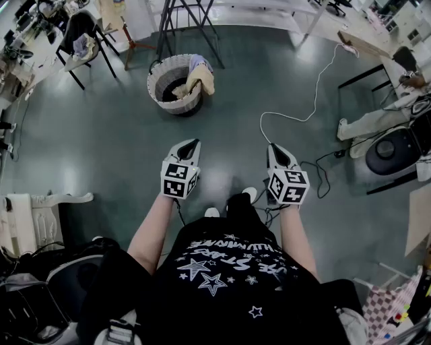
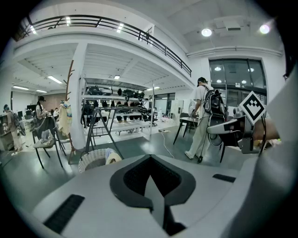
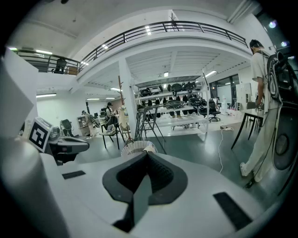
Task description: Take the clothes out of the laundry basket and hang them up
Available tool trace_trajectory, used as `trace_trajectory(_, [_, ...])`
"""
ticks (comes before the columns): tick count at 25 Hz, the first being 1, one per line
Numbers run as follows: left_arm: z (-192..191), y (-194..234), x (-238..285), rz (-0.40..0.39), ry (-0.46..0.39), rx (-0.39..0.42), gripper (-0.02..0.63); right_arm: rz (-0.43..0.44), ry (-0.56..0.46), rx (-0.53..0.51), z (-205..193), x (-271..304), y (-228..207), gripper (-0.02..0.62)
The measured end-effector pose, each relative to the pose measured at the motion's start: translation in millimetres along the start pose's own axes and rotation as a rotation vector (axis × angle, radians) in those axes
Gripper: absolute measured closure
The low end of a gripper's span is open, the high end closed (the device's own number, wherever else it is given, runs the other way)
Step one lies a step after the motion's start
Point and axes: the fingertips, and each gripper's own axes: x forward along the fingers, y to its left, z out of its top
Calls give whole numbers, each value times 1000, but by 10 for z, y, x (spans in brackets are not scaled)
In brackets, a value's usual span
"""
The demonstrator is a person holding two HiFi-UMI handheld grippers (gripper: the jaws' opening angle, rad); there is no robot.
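Observation:
A white woven laundry basket (image 1: 161, 75) stands on the grey floor ahead, with a cream garment (image 1: 199, 79) draped over its right rim and dark clothes inside. The basket also shows small in the left gripper view (image 2: 91, 160) and the right gripper view (image 3: 133, 148). My left gripper (image 1: 196, 142) and right gripper (image 1: 274, 147) are held side by side well short of the basket, both shut and empty. A metal drying rack (image 1: 187, 20) stands just behind the basket.
A black chair (image 1: 84, 42) with cloth on it stands left of the basket. A white cable (image 1: 316, 94) trails across the floor at right. A person's legs (image 1: 367, 123) and a round black device (image 1: 394, 151) are at far right. Bags lie at lower left.

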Motion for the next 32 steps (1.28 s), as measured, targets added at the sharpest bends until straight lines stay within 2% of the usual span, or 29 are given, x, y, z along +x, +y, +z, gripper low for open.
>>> trace_trajectory(5, [-72, -6, -135, -12, -23, -8, 589, 1, -3, -13, -55, -31, 75, 586])
trace_trajectory(11, [-203, -14, -255, -29, -11, -24, 588, 1, -11, -20, -113, -128, 200, 586])
trace_trajectory(15, [-186, -6, -294, -35, -12, -22, 588, 67, -37, 4, -107, -176, 302, 584])
trace_trajectory(19, [-105, 44, -274, -31, -41, -11, 583, 81, -64, 32, -36, -141, 339, 584])
trace_trajectory(20, [-86, 51, -274, -36, -50, -10, 564, 82, -65, 39, -24, -123, 352, 584])
trace_trajectory(21, [-74, 53, -276, -47, -55, -12, 487, 86, -63, 45, -19, -102, 372, 582])
trace_trajectory(22, [-71, 54, -273, -61, -55, -15, 414, 92, -59, 48, -20, -73, 394, 533])
trace_trajectory(23, [-80, 61, -259, -74, -51, -18, 385, 96, -52, 47, -26, -33, 408, 460])
trace_trajectory(25, [-138, 93, -183, -90, -37, -24, 318, 92, -36, 43, -54, 94, 387, 404])
trace_trajectory(29, [-413, 222, 71, -108, 2, -46, 270, 88, 2, 99, -262, 513, 245, 314])
trace_trajectory(32, [-508, 409, 259, -77, 37, -62, 254, 113, 43, 135, -374, 873, 144, 297])
